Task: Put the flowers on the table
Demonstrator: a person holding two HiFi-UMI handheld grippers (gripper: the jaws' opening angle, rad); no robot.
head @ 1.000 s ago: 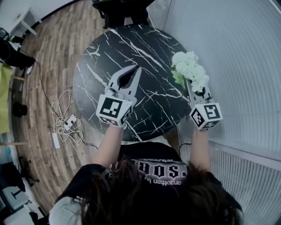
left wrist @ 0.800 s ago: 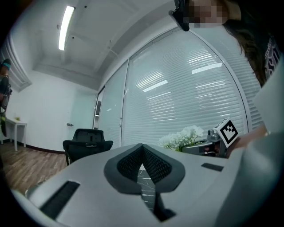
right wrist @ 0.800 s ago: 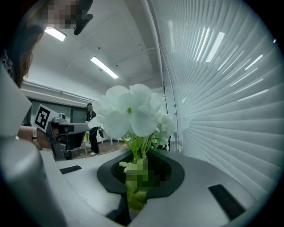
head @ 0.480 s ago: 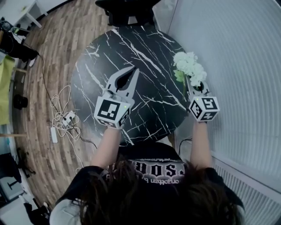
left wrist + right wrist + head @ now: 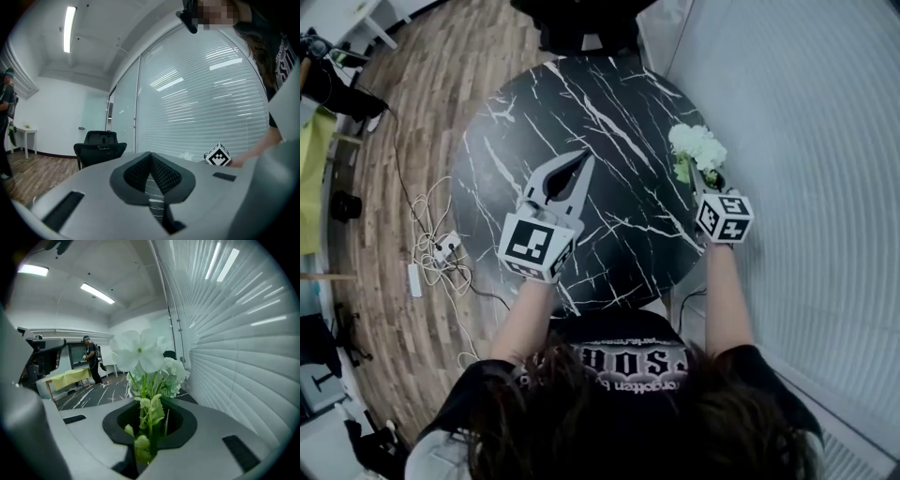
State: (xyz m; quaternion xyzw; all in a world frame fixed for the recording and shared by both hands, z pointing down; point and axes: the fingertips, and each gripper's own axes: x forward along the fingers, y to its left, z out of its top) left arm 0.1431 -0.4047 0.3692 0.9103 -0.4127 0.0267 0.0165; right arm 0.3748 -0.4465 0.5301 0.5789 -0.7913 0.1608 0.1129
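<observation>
The only lettering stands on the person's black shirt point(image 5: 628, 361), at 6 o'clock in the head view: a row of white block letters with a smaller line beneath it. Both rows are seen upside down and partly under hair, so no word can be read with certainty. A slice of the same white print shows at 2 o'clock in the left gripper view point(image 5: 283, 61), cut off by the picture's edge. The cube point(image 5: 534, 246) on the left gripper point(image 5: 584, 159), at 9 o'clock, and the cube point(image 5: 724, 217) on the right gripper point(image 5: 703, 178), at 3 o'clock, bear black-and-white square markers (patterns only, no letters or digits).
</observation>
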